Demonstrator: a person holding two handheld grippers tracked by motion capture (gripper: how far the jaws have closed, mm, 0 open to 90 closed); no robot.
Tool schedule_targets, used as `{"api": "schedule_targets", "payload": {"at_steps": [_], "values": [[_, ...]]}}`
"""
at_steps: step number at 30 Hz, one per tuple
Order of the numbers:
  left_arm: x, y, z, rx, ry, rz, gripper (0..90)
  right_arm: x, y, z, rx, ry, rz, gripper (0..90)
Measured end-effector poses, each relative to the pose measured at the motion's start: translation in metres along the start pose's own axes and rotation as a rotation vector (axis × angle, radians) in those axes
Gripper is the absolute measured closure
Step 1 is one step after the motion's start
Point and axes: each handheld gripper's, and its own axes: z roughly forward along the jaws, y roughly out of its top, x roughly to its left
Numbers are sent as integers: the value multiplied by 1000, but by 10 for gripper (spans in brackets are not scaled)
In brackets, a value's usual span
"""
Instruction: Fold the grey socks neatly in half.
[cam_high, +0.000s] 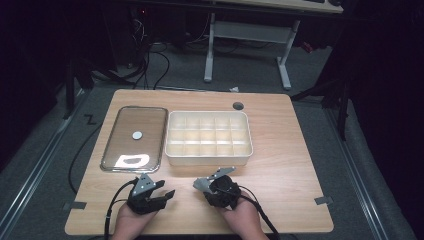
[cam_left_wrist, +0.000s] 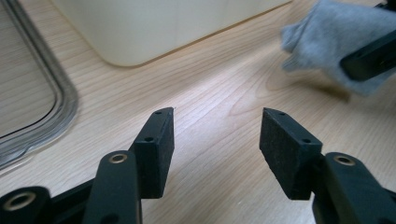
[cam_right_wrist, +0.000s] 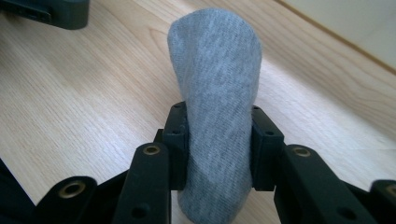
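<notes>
Right tool (cam_right_wrist: 216, 140): clamped on a grey sock (cam_right_wrist: 217, 93), near edge of the table (cam_high: 280, 165).
Left tool (cam_left_wrist: 217, 135): jaws apart, nothing between, beside it on the left.
Compartment box (cam_high: 208, 157): just beyond both.

One grey sock (cam_right_wrist: 215, 116), one tray (cam_high: 111, 150), one compartment box (cam_high: 207, 159) (white), two tools.

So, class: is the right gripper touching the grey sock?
Touching. The right gripper view shows the right gripper with both jaws pressed against the sides of the grey sock, which stands up between them.
</notes>
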Motion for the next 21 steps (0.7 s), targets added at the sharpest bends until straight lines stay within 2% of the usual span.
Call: {"api": "schedule_targets", "payload": {"at_steps": [4,5,8,13,17,21], "values": [[2,-2,-2,-5,0,-17,441,-7,-3,-9,-7,-12,4,669],[2,-2,-1,-4,0,-17,438,-9,-3,-13,-11,-18,19,668],[1,-2,0,1,2,-5,433,-16,-6,-19,-27,-37,19,670],[1,-3,1,18,2,2,394,-26,-11,-26,-34,-74,56,670],[0,-3,1,24,10,7,381,-30,-13,-32,-20,-92,30,674],[-4,-3,-1,21,13,9,365,-36,-14,-38,-9,-91,37,678]]}}
